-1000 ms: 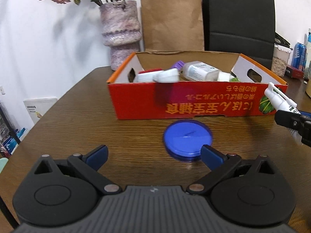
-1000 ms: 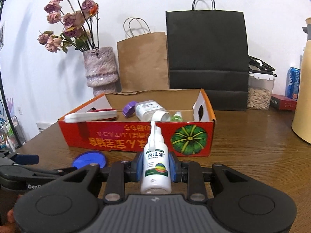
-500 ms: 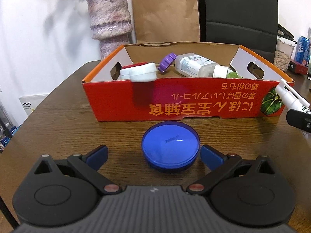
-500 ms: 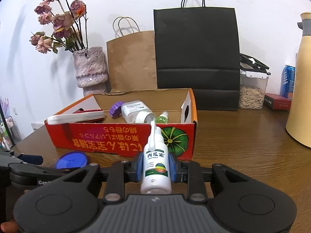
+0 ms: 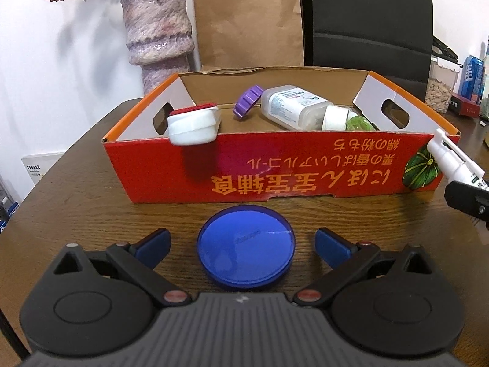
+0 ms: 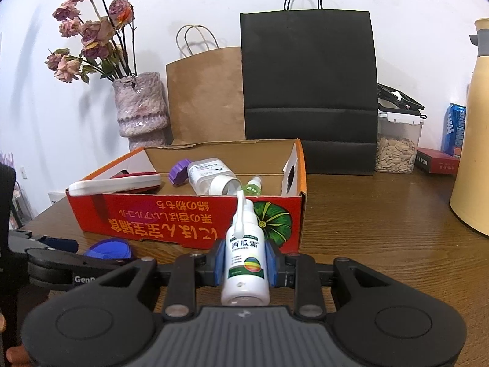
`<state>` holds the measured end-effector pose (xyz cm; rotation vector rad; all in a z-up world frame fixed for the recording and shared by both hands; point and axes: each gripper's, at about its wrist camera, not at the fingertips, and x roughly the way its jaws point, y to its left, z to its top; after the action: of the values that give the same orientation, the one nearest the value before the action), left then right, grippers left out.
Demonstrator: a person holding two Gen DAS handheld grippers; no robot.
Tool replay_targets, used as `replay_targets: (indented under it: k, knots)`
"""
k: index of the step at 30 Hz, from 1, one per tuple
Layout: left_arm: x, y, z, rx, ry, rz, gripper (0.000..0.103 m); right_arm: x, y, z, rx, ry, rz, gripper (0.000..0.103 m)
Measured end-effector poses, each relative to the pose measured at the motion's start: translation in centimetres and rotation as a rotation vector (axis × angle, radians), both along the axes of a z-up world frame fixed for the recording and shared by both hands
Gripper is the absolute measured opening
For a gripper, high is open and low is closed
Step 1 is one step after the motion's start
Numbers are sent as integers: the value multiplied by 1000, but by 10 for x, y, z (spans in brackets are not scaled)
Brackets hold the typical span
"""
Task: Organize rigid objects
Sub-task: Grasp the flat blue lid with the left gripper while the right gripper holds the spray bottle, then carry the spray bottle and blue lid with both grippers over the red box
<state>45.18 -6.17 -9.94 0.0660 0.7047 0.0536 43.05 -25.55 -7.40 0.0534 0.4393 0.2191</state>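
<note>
A red cardboard box [image 5: 275, 168] [image 6: 183, 217] sits on the wooden table and holds a white-and-red case [image 5: 192, 124], a purple cap [image 5: 248, 102], a white bottle [image 5: 293, 107] and a small green bottle [image 6: 252, 186]. A blue round lid [image 5: 246, 247] [image 6: 108, 249] lies flat on the table in front of the box. My left gripper [image 5: 243, 244] is open, its fingers on either side of the lid. My right gripper [image 6: 246, 263] is shut on a white spray bottle [image 6: 246, 260] [image 5: 455, 160], held near the box's right front corner.
Behind the box stand a vase of dried roses [image 6: 140, 110], a brown paper bag [image 6: 204, 94] and a black paper bag [image 6: 308, 91]. To the right are a seed container [image 6: 397, 146], a blue can [image 6: 455, 128] and a cream jug [image 6: 473, 140].
My left gripper has moved forward, so the blue lid now lies between its open fingers. My right gripper has moved nearer the box with the spray bottle.
</note>
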Motion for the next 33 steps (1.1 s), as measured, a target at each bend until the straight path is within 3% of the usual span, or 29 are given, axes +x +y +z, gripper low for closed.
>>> replay_targets:
  k: [4,6,9,20,33]
  knots:
    - [1,-2,-1,4,5,-2,97,1,0,0,-1,-1,1,26]
    - [2,-2,-1,2,10,-2,82,1,0,0,-2,-1,0,26]
    - [1,-1,0,-26,6,-21,68,1,0,0,-2,-1,0,26]
    - [-8,-3,9,-39,-35,-47,68,-1,1,1,-4,-11,5,26]
    - [-31,-10,41,-51,-164,-69,68,-9,2,11,4,-62,17,26]
